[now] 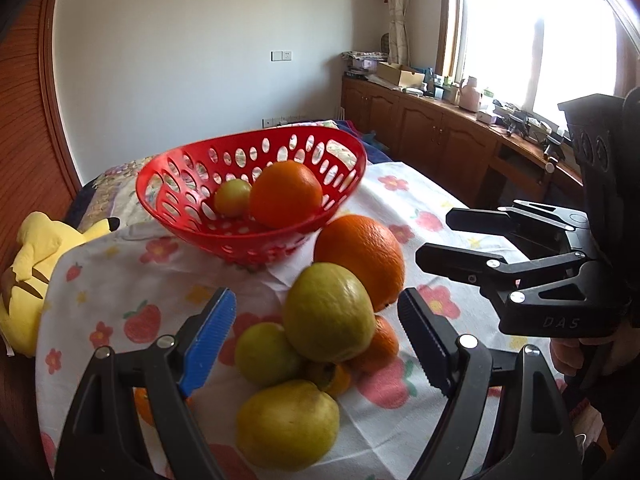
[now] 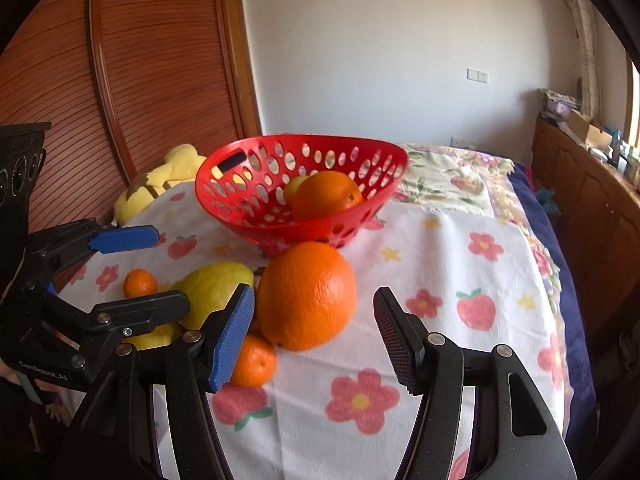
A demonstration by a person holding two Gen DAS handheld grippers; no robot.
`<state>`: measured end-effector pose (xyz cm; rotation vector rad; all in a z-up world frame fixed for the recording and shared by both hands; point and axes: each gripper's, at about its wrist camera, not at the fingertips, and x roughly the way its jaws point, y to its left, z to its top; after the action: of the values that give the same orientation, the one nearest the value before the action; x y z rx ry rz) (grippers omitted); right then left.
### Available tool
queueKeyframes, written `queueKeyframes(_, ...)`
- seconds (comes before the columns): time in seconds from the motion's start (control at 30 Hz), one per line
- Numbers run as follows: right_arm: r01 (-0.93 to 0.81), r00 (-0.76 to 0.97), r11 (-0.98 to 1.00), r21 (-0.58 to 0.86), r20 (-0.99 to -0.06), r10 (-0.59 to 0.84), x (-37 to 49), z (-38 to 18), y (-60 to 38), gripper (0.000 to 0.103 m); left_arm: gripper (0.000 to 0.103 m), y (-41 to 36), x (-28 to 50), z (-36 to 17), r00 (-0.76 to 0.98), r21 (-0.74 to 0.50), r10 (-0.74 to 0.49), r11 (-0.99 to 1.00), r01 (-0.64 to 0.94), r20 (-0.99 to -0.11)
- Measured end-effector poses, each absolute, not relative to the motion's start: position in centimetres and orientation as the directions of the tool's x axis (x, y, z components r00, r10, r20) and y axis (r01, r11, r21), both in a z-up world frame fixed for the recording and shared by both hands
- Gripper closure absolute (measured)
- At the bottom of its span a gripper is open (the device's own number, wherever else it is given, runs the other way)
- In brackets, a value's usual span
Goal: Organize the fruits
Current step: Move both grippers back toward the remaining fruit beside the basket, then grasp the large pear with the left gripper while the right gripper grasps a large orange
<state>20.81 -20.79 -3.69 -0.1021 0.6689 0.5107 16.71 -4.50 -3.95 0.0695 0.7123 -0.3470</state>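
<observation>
Here, loose fruit lies heaped on a flowered cloth (image 2: 460, 240) just in front of a red basket (image 1: 192, 168).

A big orange (image 2: 306, 296) and green-yellow pears (image 1: 328, 312) touch in the heap; the perforated basket already holds another orange (image 1: 286, 194) and a small green fruit (image 1: 232, 198). Only the right wrist view shows a little tangerine (image 2: 139, 282) apart at the left; only the left shows the window (image 1: 536, 28). The left gripper (image 1: 316, 320) and right gripper (image 2: 314, 322) both stand apart, holding nothing.

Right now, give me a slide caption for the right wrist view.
Open right gripper faces a large orange lying before a red perforated plastic basket on a flowered cloth.
</observation>
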Motion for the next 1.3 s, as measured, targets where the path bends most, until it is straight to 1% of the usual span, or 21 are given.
queueKeyframes(0.2, -0.475, 0.664, 0.875, 0.09, -0.616, 0.424, 20.1, -3.9, -21.3, 0.039, 0.02, -5.1, 16.7, -4.7, 0.683, -0.061, -0.291, 0.938, 0.34, -0.67)
queueKeyframes(0.43, -0.477, 0.661, 0.873, 0.099, -0.615, 0.43, 20.0, -4.1, -21.4, 0.039, 0.029, -5.8, 17.1, -5.1, 0.665, -0.055, -0.29, 0.935, 0.351, -0.688)
queueKeyframes(0.8, -0.472, 0.66, 0.876, 0.097, -0.62, 0.424, 20.2, -4.3, -21.3, 0.038, 0.03, -6.2, 18.6, -6.2, 0.63, -0.047, -0.273, 0.935, 0.35, -0.727)
queueKeyframes(1.03, -0.47, 0.661, 0.877, 0.095, -0.621, 0.421, 20.2, -4.3, -21.3, 0.038, 0.043, -6.2, 18.7, -6.6, 0.629, -0.043, -0.271, 0.935, 0.352, -0.729)
queueKeyframes(1.3, -0.468, 0.653, 0.879, 0.088, -0.635, 0.412, 20.7, -4.7, -21.1, 0.038, 0.044, -5.5, 18.2, -6.5, 0.655, -0.064, -0.292, 0.935, 0.349, -0.697)
